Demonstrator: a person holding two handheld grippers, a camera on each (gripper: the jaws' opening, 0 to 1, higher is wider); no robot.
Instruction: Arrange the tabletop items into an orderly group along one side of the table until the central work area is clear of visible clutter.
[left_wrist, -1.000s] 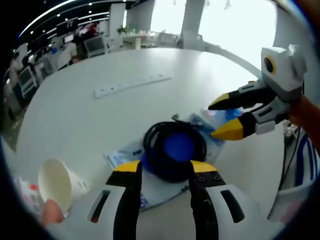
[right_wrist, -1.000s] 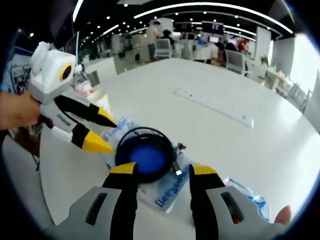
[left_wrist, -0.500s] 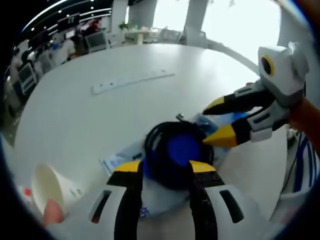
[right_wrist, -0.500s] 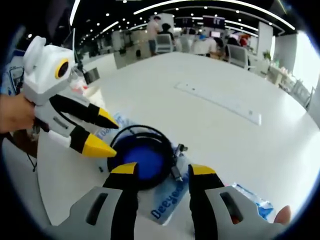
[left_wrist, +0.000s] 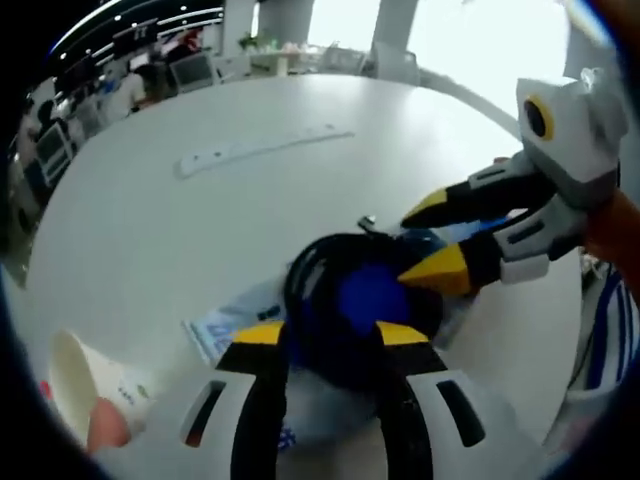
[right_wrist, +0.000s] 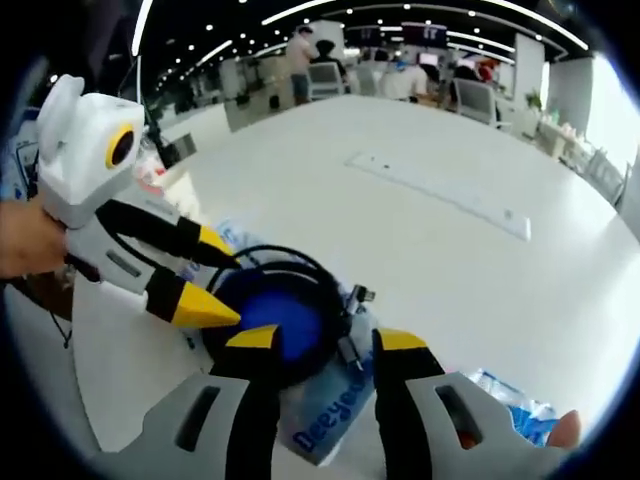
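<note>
- The cable (left_wrist: 345, 300), a black coil around something blue, lies on a packet (right_wrist: 330, 415) near the worktop (left_wrist: 150, 215) edge.
- It looks light and floppy; loops may spill, so I'd pinch across the bundled strands at the rim.
- Left gripper (left_wrist: 330, 335): jaws apart, straddling the coil's near side, holding nothing.
- Right gripper (right_wrist: 315, 340): jaws apart, empty, at the opposite rim.
- A paper cup (left_wrist: 75, 375) lies tipped; contents cannot be told.
</note>
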